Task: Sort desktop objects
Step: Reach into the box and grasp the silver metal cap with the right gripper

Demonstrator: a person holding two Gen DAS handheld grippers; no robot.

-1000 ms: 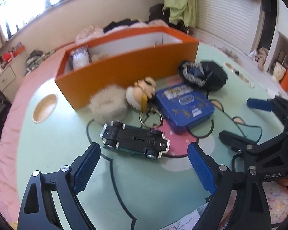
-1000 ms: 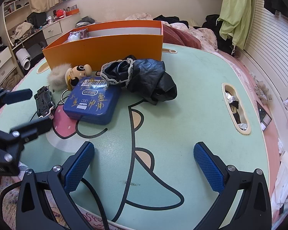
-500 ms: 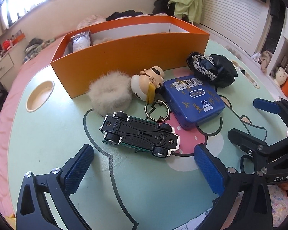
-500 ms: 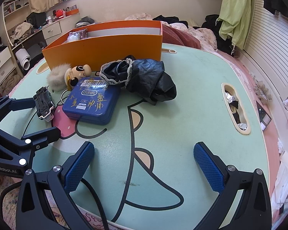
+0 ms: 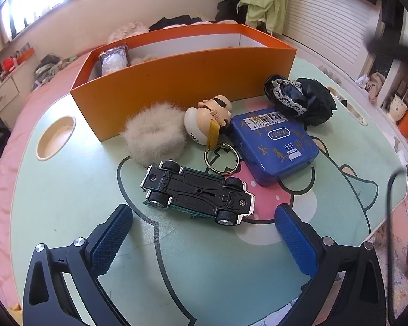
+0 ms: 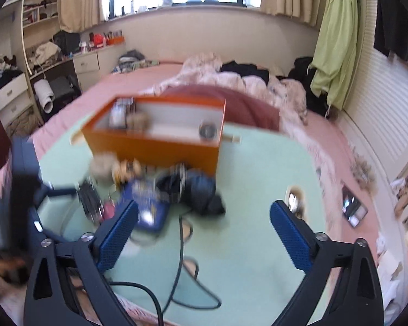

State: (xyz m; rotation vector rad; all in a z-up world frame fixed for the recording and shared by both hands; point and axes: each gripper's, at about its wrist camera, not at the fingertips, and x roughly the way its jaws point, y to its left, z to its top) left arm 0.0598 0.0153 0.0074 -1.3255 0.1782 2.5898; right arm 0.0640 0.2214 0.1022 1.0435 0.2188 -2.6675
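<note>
A toy car [image 5: 197, 193] lies upside down on the green table, just ahead of my open, empty left gripper [image 5: 204, 233]. Behind it lie a fluffy beige scrunchie [image 5: 155, 135], a figure keychain [image 5: 212, 119] with its ring, a blue tin [image 5: 274, 144] and a black lacy cloth [image 5: 302, 100]. The orange box [image 5: 176, 73] stands behind them with a few items inside. My right gripper [image 6: 202, 231] is open and empty, raised high above the table; its view is blurred, with the box [image 6: 155, 141] and the black cloth [image 6: 195, 190] below.
A round cup hole [image 5: 55, 138] is sunk in the table at the left. A black cable [image 6: 176, 258] trails across the table's near edge. The table stands on a pink bed [image 6: 312, 125]. The left gripper's body [image 6: 21, 190] shows at the left in the right wrist view.
My left gripper has moved closer to the toy car. My right gripper has lifted and pulled back fast, out of the left wrist view. Both stay open.
</note>
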